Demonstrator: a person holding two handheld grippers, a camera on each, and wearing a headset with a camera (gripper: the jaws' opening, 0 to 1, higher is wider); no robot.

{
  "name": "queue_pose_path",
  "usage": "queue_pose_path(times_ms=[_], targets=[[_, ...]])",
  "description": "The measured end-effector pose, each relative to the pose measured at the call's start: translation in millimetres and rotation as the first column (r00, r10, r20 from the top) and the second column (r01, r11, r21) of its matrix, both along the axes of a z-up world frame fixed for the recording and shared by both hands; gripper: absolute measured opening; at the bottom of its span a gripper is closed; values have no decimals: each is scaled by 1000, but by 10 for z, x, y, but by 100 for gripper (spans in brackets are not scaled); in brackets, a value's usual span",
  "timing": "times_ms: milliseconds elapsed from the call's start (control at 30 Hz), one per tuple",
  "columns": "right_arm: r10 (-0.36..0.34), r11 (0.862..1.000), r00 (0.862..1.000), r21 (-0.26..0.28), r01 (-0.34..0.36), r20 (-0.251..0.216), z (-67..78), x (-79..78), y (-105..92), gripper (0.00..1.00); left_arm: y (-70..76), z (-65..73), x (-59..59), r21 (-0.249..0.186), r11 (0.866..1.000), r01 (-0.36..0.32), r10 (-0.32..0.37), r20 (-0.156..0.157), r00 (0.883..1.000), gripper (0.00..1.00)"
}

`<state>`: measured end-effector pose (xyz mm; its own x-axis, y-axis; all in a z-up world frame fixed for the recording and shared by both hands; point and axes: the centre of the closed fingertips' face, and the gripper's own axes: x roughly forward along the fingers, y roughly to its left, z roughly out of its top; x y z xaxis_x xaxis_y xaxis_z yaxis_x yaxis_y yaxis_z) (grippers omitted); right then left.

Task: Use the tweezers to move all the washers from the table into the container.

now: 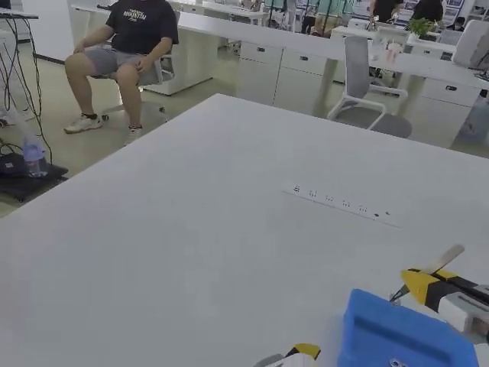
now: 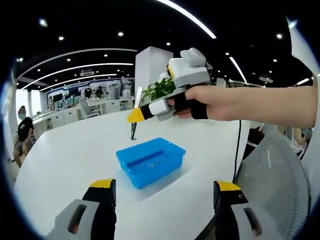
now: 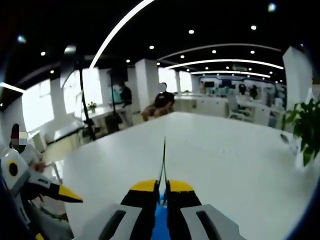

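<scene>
A blue container [image 2: 150, 161] stands on the white table [image 2: 75, 155], and a few small washers [image 2: 152, 163] lie inside it. My left gripper [image 2: 165, 192] is open just in front of it, with nothing between its jaws. My right gripper [image 2: 136, 116] hangs above and behind the container, shut on the tweezers [image 2: 133, 127], whose tips point down at the table. In the right gripper view the gripper [image 3: 163, 186] holds the tweezers [image 3: 163, 157] straight ahead, with the container [image 3: 161, 227] below. In the head view the container [image 1: 405, 336] sits at the bottom right, beside the right gripper [image 1: 412, 284].
A built-in socket strip [image 1: 340, 202] runs across the table's far right. A person [image 1: 130, 46] sits on a chair beyond the table's far edge. An office chair [image 1: 367, 84] and desks stand behind. A potted plant [image 2: 160, 87] is near the table's end.
</scene>
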<state>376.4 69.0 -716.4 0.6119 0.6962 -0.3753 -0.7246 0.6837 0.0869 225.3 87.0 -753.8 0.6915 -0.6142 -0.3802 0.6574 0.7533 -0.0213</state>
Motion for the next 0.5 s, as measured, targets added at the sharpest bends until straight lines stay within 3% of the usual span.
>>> queue_pose_path(times_ms=[500], targets=[[31,998,997,-52,-35,-77,-407,17,-10,3,25,-11,1,0,1000,-5,5,-12,1000,79]])
